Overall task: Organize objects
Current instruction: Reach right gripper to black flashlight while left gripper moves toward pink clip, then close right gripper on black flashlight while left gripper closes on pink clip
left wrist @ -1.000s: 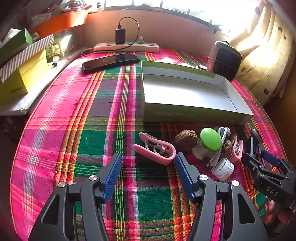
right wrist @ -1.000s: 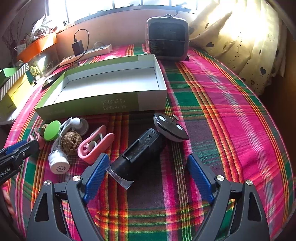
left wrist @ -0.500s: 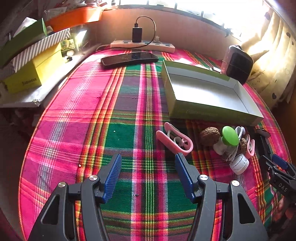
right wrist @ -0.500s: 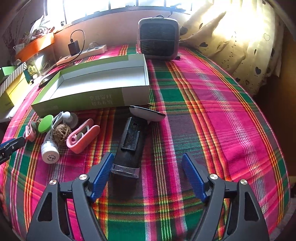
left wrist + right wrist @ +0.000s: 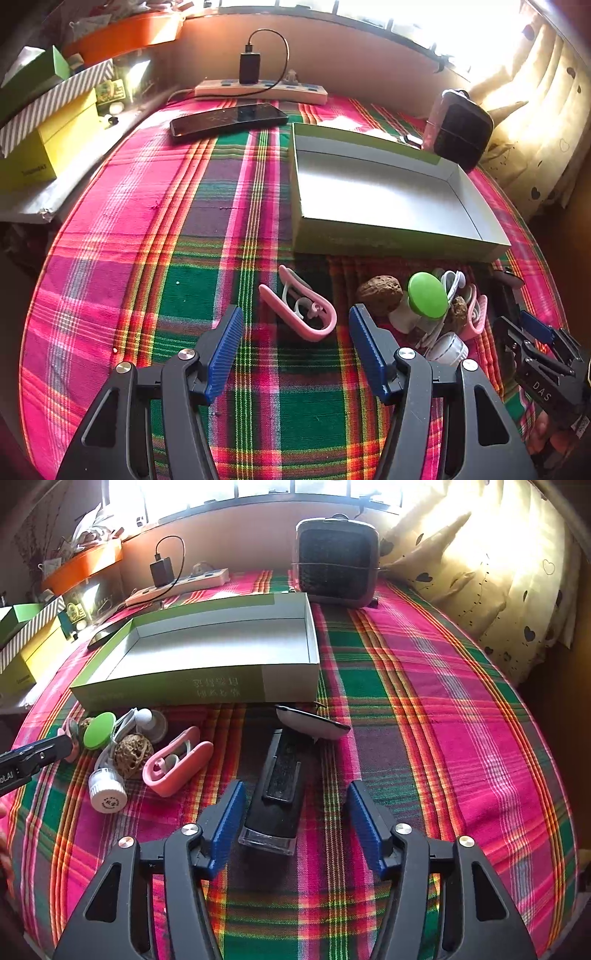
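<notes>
Two grippers, both spread wide and empty: right gripper (image 5: 295, 812) straddles black trimmer (image 5: 277, 790) lying before open box (image 5: 207, 686), likely rigid, smooth, moderately heavy, best pinched mid-body; left gripper (image 5: 295, 338) faces pink clip (image 5: 299, 310), likely light, springy

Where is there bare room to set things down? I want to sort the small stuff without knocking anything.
The green box is bare inside. Open cloth lies right of the black device, toward the curtain, and between the phone and the pink clip. It is crowded before the box's front wall, around the walnut and green-capped piece.
</notes>
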Demonstrator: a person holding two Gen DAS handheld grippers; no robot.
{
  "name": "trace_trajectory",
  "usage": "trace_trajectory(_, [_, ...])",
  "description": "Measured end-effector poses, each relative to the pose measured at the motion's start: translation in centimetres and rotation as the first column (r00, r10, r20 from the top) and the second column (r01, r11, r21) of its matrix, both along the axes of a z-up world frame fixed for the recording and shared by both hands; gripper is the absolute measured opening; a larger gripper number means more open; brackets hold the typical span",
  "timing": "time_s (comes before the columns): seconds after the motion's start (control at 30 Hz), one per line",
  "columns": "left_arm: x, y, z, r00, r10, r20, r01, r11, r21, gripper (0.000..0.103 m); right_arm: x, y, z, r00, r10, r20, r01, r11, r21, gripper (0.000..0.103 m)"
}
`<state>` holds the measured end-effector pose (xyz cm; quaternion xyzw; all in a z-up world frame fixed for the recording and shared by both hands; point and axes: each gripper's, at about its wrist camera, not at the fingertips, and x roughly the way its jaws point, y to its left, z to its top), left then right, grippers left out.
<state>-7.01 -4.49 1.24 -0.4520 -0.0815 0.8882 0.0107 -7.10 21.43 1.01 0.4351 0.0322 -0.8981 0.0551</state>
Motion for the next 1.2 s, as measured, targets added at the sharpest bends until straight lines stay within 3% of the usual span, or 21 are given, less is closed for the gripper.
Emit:
trace_trajectory(0.23, [-0.7, 0.3, -0.5, 1.0, 0.009, 0.022, -0.008, 0.999, -0.05, 0.059, -0.1, -0.5, 0.0, 0.999, 0.047, 0.001, -0.047, 0.999, -0.007, 0.035])
trace_trajectory(0.43, [-0.7, 0.3, -0.6, 1.0, 0.003, 0.011, -0.002, 0.997, -0.077, 0.059, 0.0, -0.5, 0.1, 0.997, 0.082, 0.001, -0.082, 0.996, -0.025, 0.029])
trace_trajectory(0.7, [-0.3, -0.5, -0.7, 1.0, 0.021, 0.014, -0.02, 0.993, -0.117, 0.059, 0.4, -1.2, 0.1, 0.987, 0.159, -0.001, -0.159, 0.987, -0.028, 0.029])
trace_trajectory(1.03, [-0.9, -1.1, -0.8, 1.0, 0.026, 0.007, -0.025, 0.99, -0.141, 0.059, 0.1, -1.6, 0.0, 0.987, 0.159, -0.003, -0.159, 0.987, -0.016, 0.029])
trace_trajectory(1.2, [-1.5, -1.7, -0.8, 0.999, 0.045, -0.004, -0.046, 0.992, -0.115, 0.057, -0.2, -1.7, 0.1, 0.987, 0.158, -0.001, -0.158, 0.987, -0.009, 0.029])
